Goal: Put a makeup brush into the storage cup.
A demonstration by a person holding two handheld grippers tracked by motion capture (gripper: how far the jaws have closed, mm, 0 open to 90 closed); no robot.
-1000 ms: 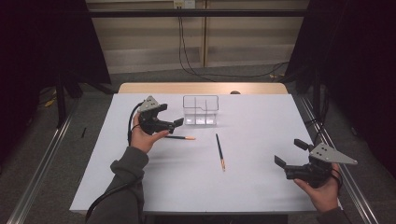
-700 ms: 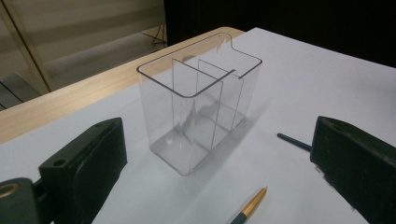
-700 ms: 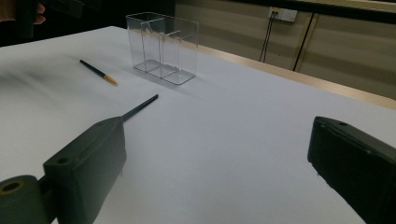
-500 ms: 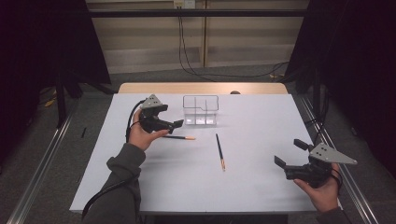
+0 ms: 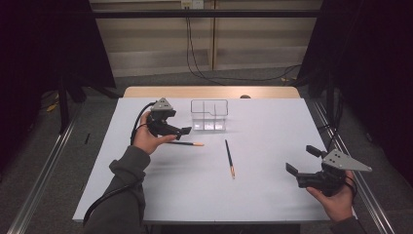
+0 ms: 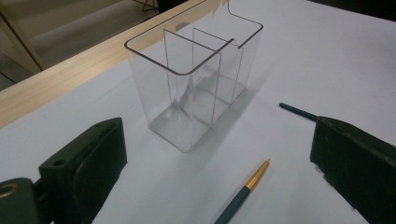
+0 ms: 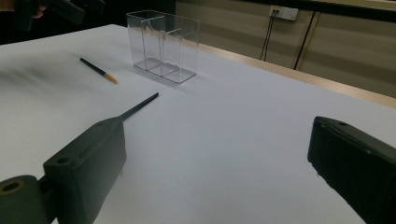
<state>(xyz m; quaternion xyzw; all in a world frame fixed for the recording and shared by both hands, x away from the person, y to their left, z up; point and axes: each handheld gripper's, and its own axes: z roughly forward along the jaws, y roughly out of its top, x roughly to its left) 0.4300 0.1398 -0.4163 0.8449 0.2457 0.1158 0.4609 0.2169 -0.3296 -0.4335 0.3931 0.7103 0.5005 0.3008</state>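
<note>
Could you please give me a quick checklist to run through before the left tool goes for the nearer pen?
1. Left tool open, nothing between its jaws: ok.
2. Nearer pen lies flat on the white table, free of other things: ok.
3. Left tool already around that pen: not ok; the pen lies below and ahead of it.
4. Clear organiser upright with its compartments empty: ok.
5. Second pen apart from the first: ok.
6. Right tool open and well off to the side: ok.
</note>
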